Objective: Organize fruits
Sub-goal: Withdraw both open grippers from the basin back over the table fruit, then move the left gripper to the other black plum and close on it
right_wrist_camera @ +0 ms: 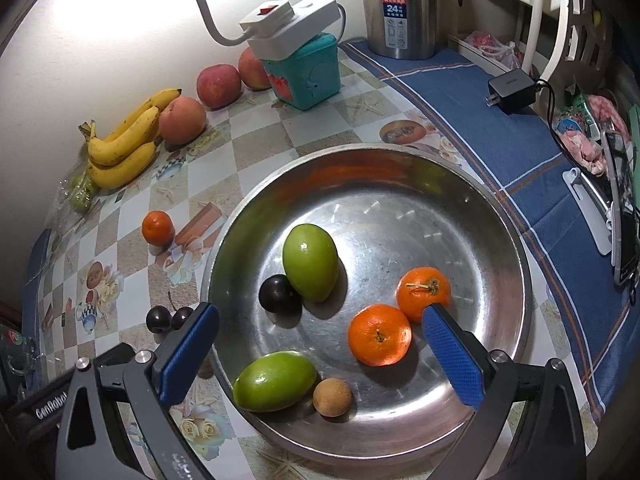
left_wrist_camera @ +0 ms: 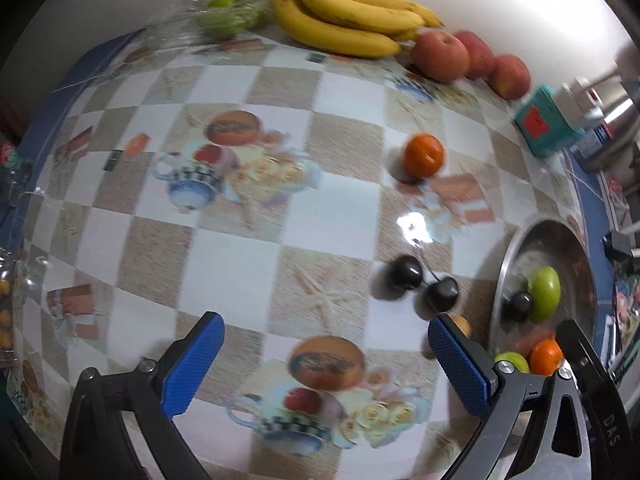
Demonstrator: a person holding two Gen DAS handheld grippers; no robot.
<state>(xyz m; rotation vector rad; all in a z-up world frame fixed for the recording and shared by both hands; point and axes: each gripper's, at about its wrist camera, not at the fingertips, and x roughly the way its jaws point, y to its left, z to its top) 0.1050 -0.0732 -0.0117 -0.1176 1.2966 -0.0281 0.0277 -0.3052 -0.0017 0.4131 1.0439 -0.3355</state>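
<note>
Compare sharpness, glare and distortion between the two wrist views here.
Left wrist view: motion-smeared throughout, the dark plums and loose tangerine soft-edged; a small glare spot on the tablecloth; the checks bow under fisheye. Right wrist view: sharp, fruit in the steel bowl casting crisp shadows; the wall under the lamp is blown out white.

green fruit in bag (left_wrist_camera: 224, 20) blurred, bananas (left_wrist_camera: 344, 16) cropped

Fruit (right_wrist_camera: 379, 334) in steel bowl (right_wrist_camera: 500, 224)
</note>
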